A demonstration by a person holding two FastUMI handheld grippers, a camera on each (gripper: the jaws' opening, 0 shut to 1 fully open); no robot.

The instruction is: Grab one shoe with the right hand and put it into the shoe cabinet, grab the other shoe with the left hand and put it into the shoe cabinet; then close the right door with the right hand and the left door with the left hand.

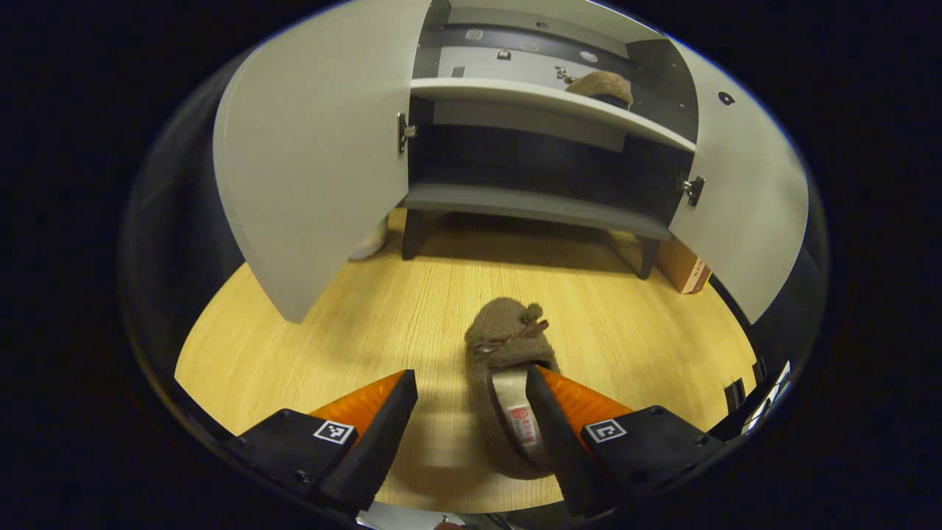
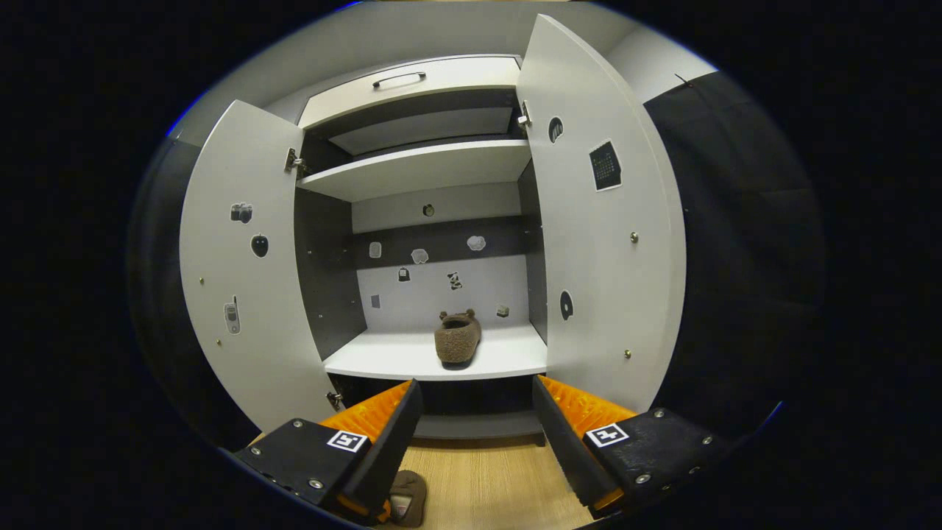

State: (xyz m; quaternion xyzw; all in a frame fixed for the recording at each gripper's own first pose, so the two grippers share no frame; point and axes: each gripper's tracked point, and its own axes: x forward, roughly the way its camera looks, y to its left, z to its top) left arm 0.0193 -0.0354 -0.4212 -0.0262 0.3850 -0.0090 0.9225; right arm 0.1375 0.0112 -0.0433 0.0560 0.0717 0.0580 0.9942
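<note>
Left gripper (image 1: pixel 471 427): jaws stood wide apart, low over the wooden floor (image 1: pixel 353 324), gripping nothing. Its right finger (image 1: pixel 548 434) lay over the opening of the slipper on the floor (image 1: pixel 504 368); the left finger was well clear of it.

Slipper on the floor: brown, fuzzy, with a small bow on the toe. Its long axis ran away from the left gripper, toe toward the shoe cabinet (image 1: pixel 552 199), heel near the fingers. In the right gripper view its heel end peeped out beside that gripper's left finger (image 2: pixel 408 497).

Right gripper (image 2: pixel 475 434): jaws wide apart and empty, held in front of the cabinet, aimed at the middle shelf (image 2: pixel 500 361).

Slipper in the cabinet (image 2: pixel 458 338): matching brown one, sitting on the middle shelf near its centre, long axis front to back, heel opening facing the rear wall.

Left door (image 2: pixel 235 280): swung open.

Right door (image 2: pixel 603 235): swung open, stickers on its inner face.
</note>
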